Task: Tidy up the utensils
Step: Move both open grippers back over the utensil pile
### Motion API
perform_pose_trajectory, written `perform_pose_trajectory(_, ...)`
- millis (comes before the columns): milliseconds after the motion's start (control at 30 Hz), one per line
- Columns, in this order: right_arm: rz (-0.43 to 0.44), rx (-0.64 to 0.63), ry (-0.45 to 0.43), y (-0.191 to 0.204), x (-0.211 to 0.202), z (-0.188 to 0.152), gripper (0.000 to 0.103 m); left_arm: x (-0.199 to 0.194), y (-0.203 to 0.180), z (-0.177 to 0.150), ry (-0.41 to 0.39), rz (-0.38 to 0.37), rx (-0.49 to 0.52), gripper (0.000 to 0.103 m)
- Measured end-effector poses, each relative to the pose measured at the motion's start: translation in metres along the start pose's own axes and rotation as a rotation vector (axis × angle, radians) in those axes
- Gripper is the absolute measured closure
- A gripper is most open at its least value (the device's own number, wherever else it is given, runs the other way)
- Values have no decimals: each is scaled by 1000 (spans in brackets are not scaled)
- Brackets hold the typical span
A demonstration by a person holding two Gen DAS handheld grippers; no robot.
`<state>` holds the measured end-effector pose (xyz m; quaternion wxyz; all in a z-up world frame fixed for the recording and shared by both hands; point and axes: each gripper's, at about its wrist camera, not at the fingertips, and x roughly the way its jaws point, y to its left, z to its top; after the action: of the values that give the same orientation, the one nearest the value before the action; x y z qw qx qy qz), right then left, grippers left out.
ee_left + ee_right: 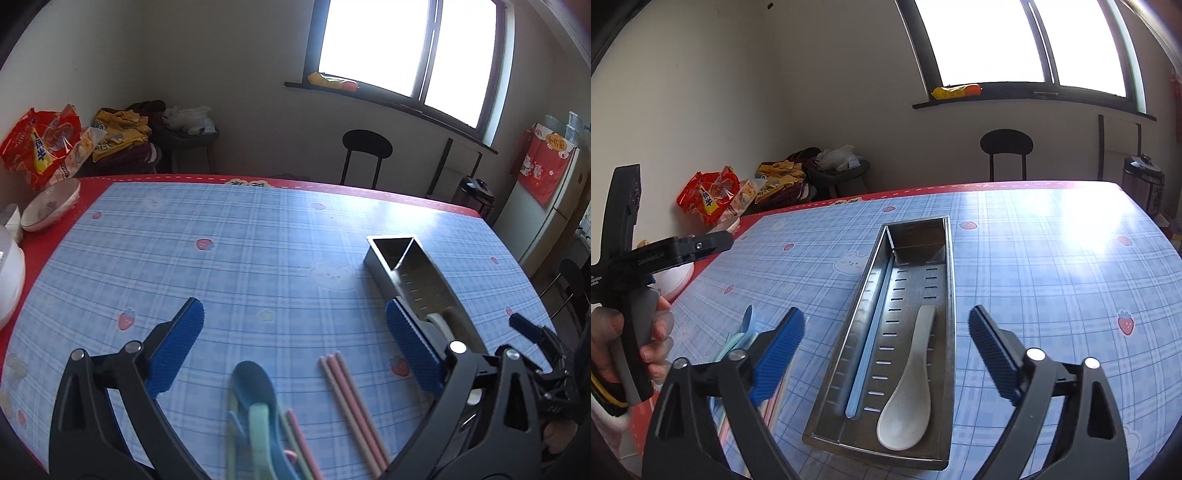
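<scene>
I'm looking down over the table (258, 236), its blue checked cloth bare across the far half. The metal tray (945, 295) lies lengthwise under my right-hand view, its long axis running away from me, and it already holds a white spoon (908, 384) and a pale blue chopstick (866, 354) laid along the inner divider.

What is left to sort sits to the left of the tray, out on the cloth: a blue spoon (255, 391) with a green one (264, 432) on top of it, blurred, and a bundle of pink chopsticks (351, 398) just beside them. All of these point roughly away from me, about parallel to the tray.

My left gripper (295, 347) hangs right over that pile, jaws spread wide with nothing between them; the spoons lie just below and between the fingers, nearer the camera than the tips. My right gripper (886, 347) is likewise released and empty, straddling the tray.

So I judge the left hand the nearer one for the next pick. Since the jaws open sideways, across the handles, closing on one should need little wrist roll.
</scene>
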<state>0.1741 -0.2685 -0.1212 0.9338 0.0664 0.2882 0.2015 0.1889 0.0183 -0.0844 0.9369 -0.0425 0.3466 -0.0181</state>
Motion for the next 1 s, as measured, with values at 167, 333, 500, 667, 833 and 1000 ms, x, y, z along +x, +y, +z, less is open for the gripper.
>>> perform_pose_trajectory(167,-31,-64,-4,18,2,-3,6,-28,35,-25,-7,49,41,6)
perform_pose_trajectory(333,-5,-93,-45,37,-5,-8,6,-44,63,-52,22,35,68,6)
perform_pose_trajectory(500,74,-122,-42,64,-20,-15,6,-53,76,-79,33,47,120,6)
perform_pose_trajectory(667,146,-156,60,97,-20,-30,6,-60,84,-102,27,34,177,6)
perform_pose_trajectory(833,104,-218,83,127,-22,-47,6,-61,89,-121,23,23,201,6)
perform_pose_trajectory(1000,64,-186,92,131,-20,-51,6,-59,95,-129,22,1,190,6)
